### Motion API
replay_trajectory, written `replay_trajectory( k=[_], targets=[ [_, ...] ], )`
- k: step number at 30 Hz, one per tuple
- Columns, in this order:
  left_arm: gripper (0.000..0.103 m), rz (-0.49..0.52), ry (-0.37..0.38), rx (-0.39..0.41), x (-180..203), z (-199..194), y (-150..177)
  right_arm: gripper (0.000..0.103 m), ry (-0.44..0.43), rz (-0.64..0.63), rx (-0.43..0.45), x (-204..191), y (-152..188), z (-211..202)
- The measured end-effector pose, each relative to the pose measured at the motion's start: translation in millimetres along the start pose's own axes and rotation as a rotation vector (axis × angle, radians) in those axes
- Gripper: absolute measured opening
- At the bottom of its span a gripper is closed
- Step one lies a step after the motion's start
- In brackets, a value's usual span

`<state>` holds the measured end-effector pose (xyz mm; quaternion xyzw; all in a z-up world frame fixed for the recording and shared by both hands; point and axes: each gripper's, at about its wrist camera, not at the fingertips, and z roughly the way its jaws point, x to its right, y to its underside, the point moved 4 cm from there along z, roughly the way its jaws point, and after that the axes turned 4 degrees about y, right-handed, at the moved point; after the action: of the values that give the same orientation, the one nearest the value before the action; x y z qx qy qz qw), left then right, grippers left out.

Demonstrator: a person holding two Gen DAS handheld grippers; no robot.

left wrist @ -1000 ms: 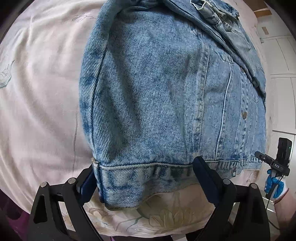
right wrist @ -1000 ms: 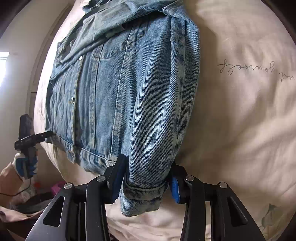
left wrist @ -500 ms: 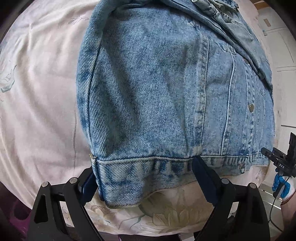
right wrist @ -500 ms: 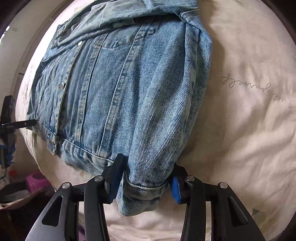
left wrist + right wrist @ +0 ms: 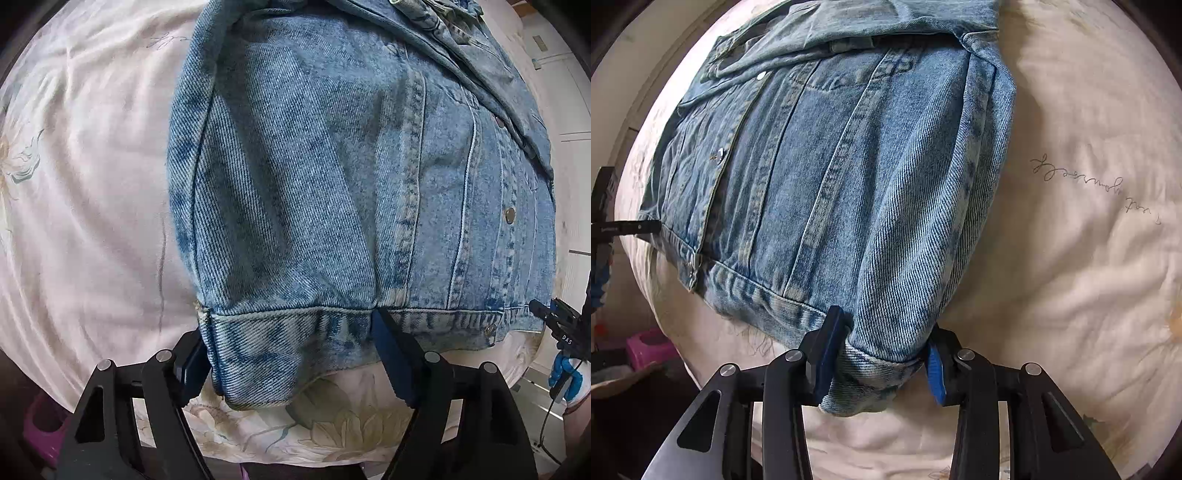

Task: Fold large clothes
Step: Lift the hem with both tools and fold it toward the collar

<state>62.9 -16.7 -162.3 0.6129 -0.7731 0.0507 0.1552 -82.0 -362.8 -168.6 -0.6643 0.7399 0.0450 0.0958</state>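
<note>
A blue denim jacket (image 5: pixel 332 184) lies on a bed, front up, buttons closed, sleeves folded in. My left gripper (image 5: pixel 291 354) has its jaws around the left corner of the jacket's bottom hem (image 5: pixel 288 332), pressing on it. My right gripper (image 5: pixel 882 354) has its jaws around a sleeve cuff (image 5: pixel 875 373) at the jacket's (image 5: pixel 849 166) right bottom corner, gripping it. The right gripper also shows in the left wrist view (image 5: pixel 561 325) at the far right edge.
The bed is covered by a pale pink floral sheet (image 5: pixel 92 203), also in the right wrist view (image 5: pixel 1071 258). A pink object (image 5: pixel 650 347) sits on the floor at the left. White cabinet doors (image 5: pixel 576 103) stand at the right.
Both grippers have lifted the bottom edge and moved forward over the jacket; the jacket fills more of both views. The left jaws have narrowed on the hem.
</note>
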Motion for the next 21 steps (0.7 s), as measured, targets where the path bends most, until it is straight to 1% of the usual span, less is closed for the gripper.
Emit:
replay_trajectory(
  k=[3,4,5,7,9,10,11,12,15,17,21],
  targets=[
    [0.065,0.005,-0.001,0.008,0,-5,3,0.034,0.001,-0.009,-0.004,-1,0,-2],
    [0.063,0.005,-0.002,0.010,0,-5,4,0.031,0.001,-0.009,-0.003,-1,-1,-3],
    [0.061,0.008,-0.002,0.013,-4,-8,5,0.028,-0.003,-0.003,-0.004,-1,-2,-3],
    [0.053,0.003,0.001,0.021,-6,-12,6,0.025,-0.018,0.021,-0.004,3,-3,-4],
    [0.039,-0.021,0.029,0.033,-11,-22,4,0.023,-0.039,0.056,-0.003,6,-3,-6],
    [0.035,-0.035,0.048,0.040,-14,-26,4,0.022,-0.048,0.084,0.021,7,-4,-7],
    [0.026,-0.044,0.071,0.045,-16,-29,5,0.022,-0.056,0.095,0.022,8,-3,-8],
    [0.020,-0.048,0.096,0.048,-16,-33,5,0.021,-0.064,0.103,0.021,9,-3,-9],
    [0.016,-0.030,0.105,0.057,-14,-43,4,0.018,-0.083,0.109,0.022,11,-5,-16],
    [0.014,-0.037,0.120,0.067,-16,-52,4,0.017,-0.100,0.130,0.035,13,-9,-24],
    [0.013,-0.064,0.187,0.096,-20,-73,3,0.016,-0.133,0.175,0.071,18,-15,-41]
  ],
)
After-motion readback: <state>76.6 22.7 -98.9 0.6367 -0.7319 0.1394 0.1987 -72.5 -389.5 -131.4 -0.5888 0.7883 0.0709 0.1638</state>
